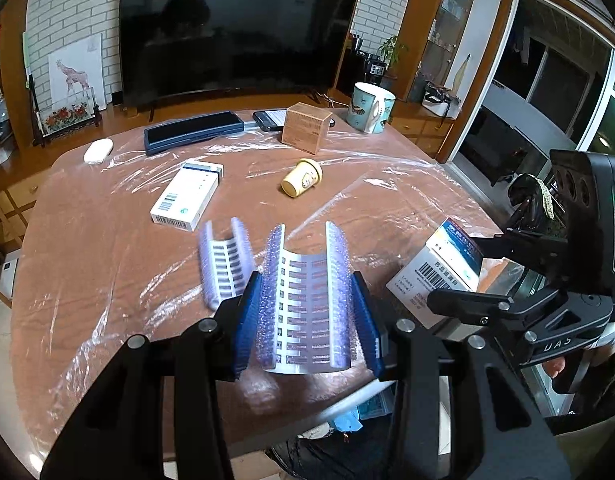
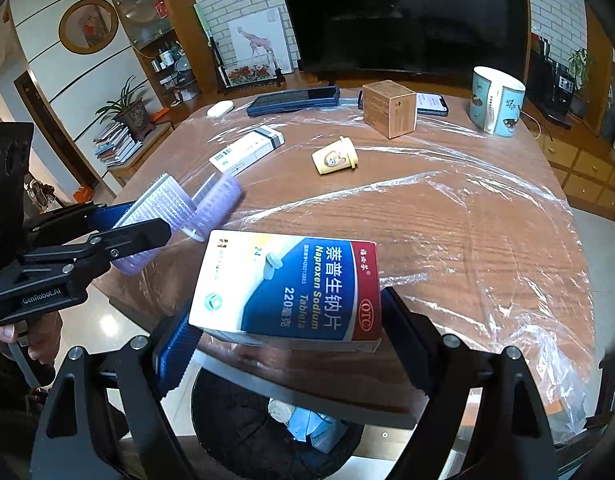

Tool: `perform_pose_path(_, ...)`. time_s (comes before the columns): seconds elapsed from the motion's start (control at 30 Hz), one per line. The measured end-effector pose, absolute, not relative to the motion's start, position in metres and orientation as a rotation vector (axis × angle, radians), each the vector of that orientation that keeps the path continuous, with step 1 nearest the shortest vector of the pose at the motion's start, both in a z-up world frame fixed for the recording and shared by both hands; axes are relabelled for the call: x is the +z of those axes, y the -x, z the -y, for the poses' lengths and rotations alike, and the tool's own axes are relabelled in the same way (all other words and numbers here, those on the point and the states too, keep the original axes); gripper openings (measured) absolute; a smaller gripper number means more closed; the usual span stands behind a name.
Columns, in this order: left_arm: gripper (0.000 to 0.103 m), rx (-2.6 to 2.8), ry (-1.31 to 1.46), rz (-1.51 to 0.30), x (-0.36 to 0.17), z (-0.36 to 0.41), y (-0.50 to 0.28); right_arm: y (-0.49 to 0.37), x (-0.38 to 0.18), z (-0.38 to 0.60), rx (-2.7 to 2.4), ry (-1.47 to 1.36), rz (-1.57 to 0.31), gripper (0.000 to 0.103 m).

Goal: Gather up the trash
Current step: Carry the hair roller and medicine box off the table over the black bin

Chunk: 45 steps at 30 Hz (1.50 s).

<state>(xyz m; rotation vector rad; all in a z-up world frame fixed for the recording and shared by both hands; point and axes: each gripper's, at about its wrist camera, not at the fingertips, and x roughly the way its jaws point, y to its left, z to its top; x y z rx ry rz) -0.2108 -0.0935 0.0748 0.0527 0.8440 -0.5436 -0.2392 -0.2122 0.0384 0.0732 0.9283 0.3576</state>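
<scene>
Left claw [image 1: 305, 312] clamps a purple hair roller [image 1: 305, 300] between its blue pads; a second roller [image 1: 225, 260] sits just left (blurred). Right claw [image 2: 291, 344] grips the Naproxen box [image 2: 291, 290] over the surface [image 2: 447, 240] edge, trash bin [image 2: 243, 432] below.

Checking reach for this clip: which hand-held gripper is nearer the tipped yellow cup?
Roughly equal; I cannot tell. The left hand-held gripper and right hand-held gripper, both loaded, sit at the near table edge, the yellow cup mid-table beyond.

Glossy cardboard medicine box [image 2: 291, 292], crinkled plastic film [image 2: 467, 216], wood table [image 2: 447, 240]
</scene>
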Motion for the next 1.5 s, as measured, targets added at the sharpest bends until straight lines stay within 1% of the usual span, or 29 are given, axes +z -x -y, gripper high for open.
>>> perform_pose_path(0.87, 0.045, -0.579, -0.127, -0.91, 0.056, 0.117, 0.281, 0.307, 0.034, 0.224, 0.431, -0.032, -0.958, 0.084)
perform_pose_path(1.5, 0.045, -0.601, -0.22, -1.026, 0.015, 0.132, 0.315, 0.334, -0.001, 0.226, 0.448, 0.008, -1.061, 0.084)
